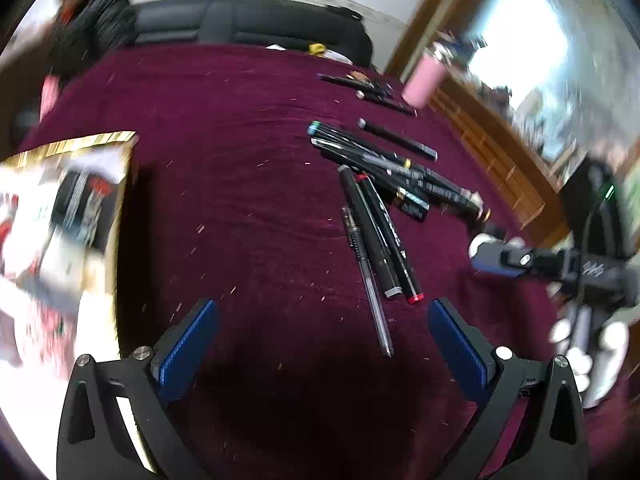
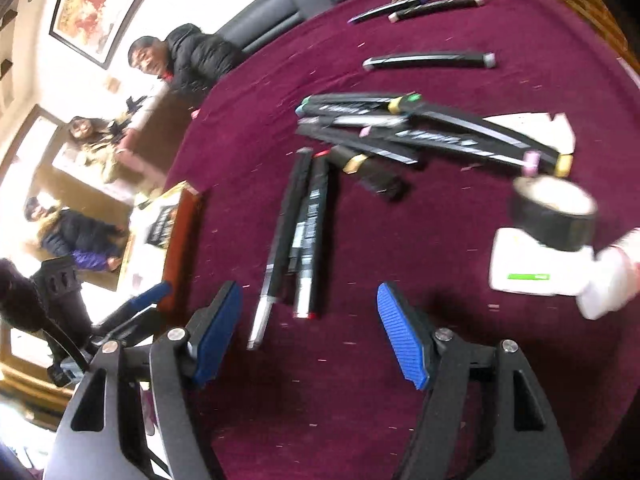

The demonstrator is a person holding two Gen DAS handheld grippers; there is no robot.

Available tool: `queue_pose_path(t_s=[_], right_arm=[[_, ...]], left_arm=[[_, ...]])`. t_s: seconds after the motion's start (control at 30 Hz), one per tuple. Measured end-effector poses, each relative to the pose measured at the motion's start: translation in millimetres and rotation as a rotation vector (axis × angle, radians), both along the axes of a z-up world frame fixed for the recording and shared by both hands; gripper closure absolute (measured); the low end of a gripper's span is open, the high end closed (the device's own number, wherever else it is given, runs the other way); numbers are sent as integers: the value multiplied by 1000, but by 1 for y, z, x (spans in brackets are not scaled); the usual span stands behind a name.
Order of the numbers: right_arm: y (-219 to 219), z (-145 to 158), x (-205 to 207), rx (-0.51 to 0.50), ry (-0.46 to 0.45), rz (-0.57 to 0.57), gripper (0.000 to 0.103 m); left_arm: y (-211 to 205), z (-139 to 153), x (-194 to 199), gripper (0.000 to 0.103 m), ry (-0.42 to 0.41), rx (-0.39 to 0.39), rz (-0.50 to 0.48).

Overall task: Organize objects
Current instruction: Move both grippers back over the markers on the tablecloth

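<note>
I'm over a table with a maroon cloth (image 1: pixel 240 184), short pile, flecked with lint. The task items are slim black marker pens with coloured end caps: a loose heap (image 1: pixel 400 176) lies mid-table, criss-crossed. Nearer me, a grey-capped marker (image 1: pixel 370 236) and a red-capped marker (image 1: pixel 394 242) lie side by side and touching, with a thinner clear-barrelled pen (image 1: pixel 368 280) just to their left. Left gripper (image 1: pixel 322 340): ribbed blue pads spread wide, nothing between them, touching nothing; the clear pen's near end lies on the cloth between the fingers, the pair just beyond the tips. Right gripper (image 2: pixel 310 334): jaws apart too, empty; the same pair's near ends (image 2: pixel 304 264) sit just ahead of the gap. A black tape roll (image 2: pixel 554 216) rests on a white box (image 2: pixel 532 272) off to the right. Left edge of the left wrist view shows a gold-trimmed box (image 1: pixel 60 216), blurred.
</note>
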State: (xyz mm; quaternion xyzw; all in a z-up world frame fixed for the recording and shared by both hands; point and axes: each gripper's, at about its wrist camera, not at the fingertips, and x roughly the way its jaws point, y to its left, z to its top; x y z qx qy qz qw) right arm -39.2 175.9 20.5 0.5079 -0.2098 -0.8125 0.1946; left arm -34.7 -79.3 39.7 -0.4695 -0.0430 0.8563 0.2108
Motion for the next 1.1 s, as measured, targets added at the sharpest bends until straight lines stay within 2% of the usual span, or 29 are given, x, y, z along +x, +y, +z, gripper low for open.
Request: queue_pose_path(t_s=[0.13, 0.23, 0.3, 0.4, 0.53, 0.63, 0.73, 0.8, 0.87, 0.93, 0.97, 1.07, 1.1], right_arm=[[18, -10, 0, -20, 5, -31, 32], [34, -11, 9, -58, 7, -51, 32], [41, -12, 13, -75, 11, -58, 32], [47, -13, 14, -94, 12, -62, 32], [48, -13, 16, -98, 17, -56, 32], [46, -12, 17, -101, 24, -47, 32], [41, -13, 14, -101, 20, -40, 32], [37, -13, 12, -102, 17, -33, 32], [32, -12, 12, -101, 17, -26, 32], [29, -11, 12, -96, 16, -19, 32], [28, -11, 12, -92, 17, -17, 32], [27, -9, 12, -78, 27, -20, 32], [27, -8, 12, -77, 28, -20, 32]], left_arm=[[35, -6, -19, 13, 17, -77, -20], [58, -17, -35, 31, -4, -190, -35], [71, -28, -38, 31, -29, -213, -65], [86, -42, -36, 34, -2, -353, -76], [62, -38, -46, 36, -12, -348, 1], [43, -34, -55, 36, -26, -329, 22], [47, -35, -56, 36, -31, -308, -51], [59, -38, -53, 36, -27, -282, -161], [76, -41, -45, 34, -8, -299, -277], [81, -38, -38, 34, -35, -237, -345], [79, -36, -38, 34, -59, -204, -342], [60, -27, -45, 34, -51, -183, -259], [52, -28, -49, 34, -57, -199, -222]])
